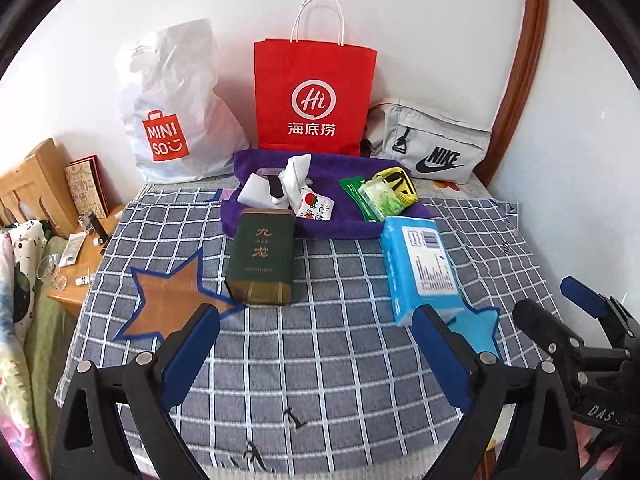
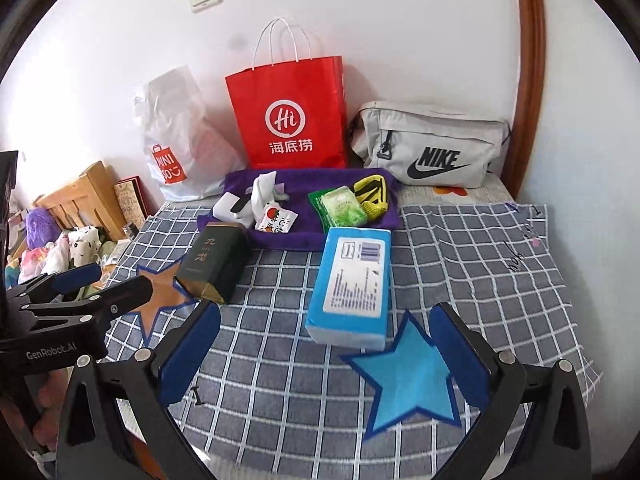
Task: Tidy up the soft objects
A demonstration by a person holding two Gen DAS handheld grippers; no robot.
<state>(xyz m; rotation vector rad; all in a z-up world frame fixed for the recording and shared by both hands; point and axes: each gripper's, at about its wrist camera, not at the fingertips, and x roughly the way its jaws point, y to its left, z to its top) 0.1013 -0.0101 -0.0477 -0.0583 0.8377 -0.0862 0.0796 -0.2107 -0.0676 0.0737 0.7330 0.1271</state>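
Note:
A dark green box (image 1: 260, 258) lies on the checked cloth (image 1: 320, 352) beside a brown star patch (image 1: 172, 296). A blue tissue pack (image 1: 420, 268) lies by a blue star patch (image 2: 408, 376). Behind them a purple towel (image 1: 344, 220) carries white socks (image 1: 292, 180), a strawberry packet (image 1: 316, 206), a green packet (image 1: 376, 198) and a yellow-black item (image 1: 398, 182). My left gripper (image 1: 320, 344) stands open over bare cloth, nearer than the box and the pack. My right gripper (image 2: 326, 348) is open too, with the blue pack (image 2: 352, 284) just beyond its fingertips.
Against the wall stand a white Miniso bag (image 1: 172, 120), a red paper bag (image 1: 314, 96) and a grey Nike pouch (image 1: 432, 144). A wooden nightstand (image 1: 76, 280) with small items is at the left. A wooden frame (image 1: 524, 72) rises at the right.

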